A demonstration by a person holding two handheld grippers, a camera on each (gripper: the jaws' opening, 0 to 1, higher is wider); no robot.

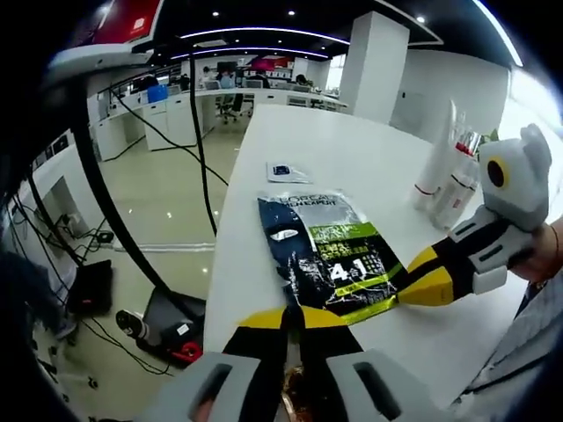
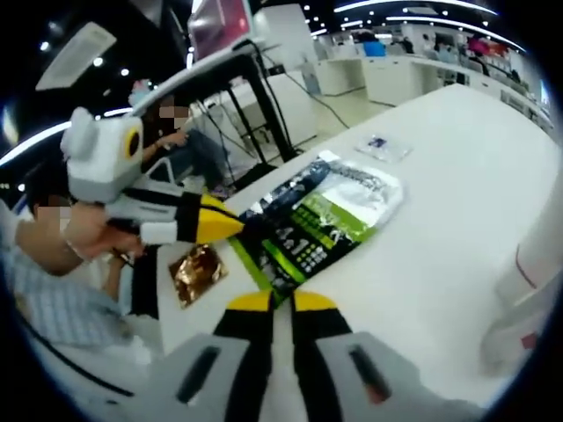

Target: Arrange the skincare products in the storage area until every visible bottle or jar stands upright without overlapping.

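Open-plan office behind, desks and ceiling lights far off; long white table as work surface. Flat on table: dark blue and green product pouch, large "4" printed near its lower end, silver-white at top in right gripper view. Left gripper at pouch's near edge, yellow-tipped jaws drawn together on that edge, no gap visible between them; same gripper seen in right gripper view, tip meeting pouch's side edge, held by a hand. Right gripper with jaws closed side by side, tips at pouch's corner; whether pinching the pouch or merely touching, cannot tell. In left gripper view, right gripper coming in from right, yellow tip at pouch's lower right corner. Small flat sachet lying further along table, well apart from pouch. Two white bottles with red bands upright near table's far right side, close together. Crinkled gold foil packet on table just beside pouch, near left gripper. Seated person in background, right gripper view.
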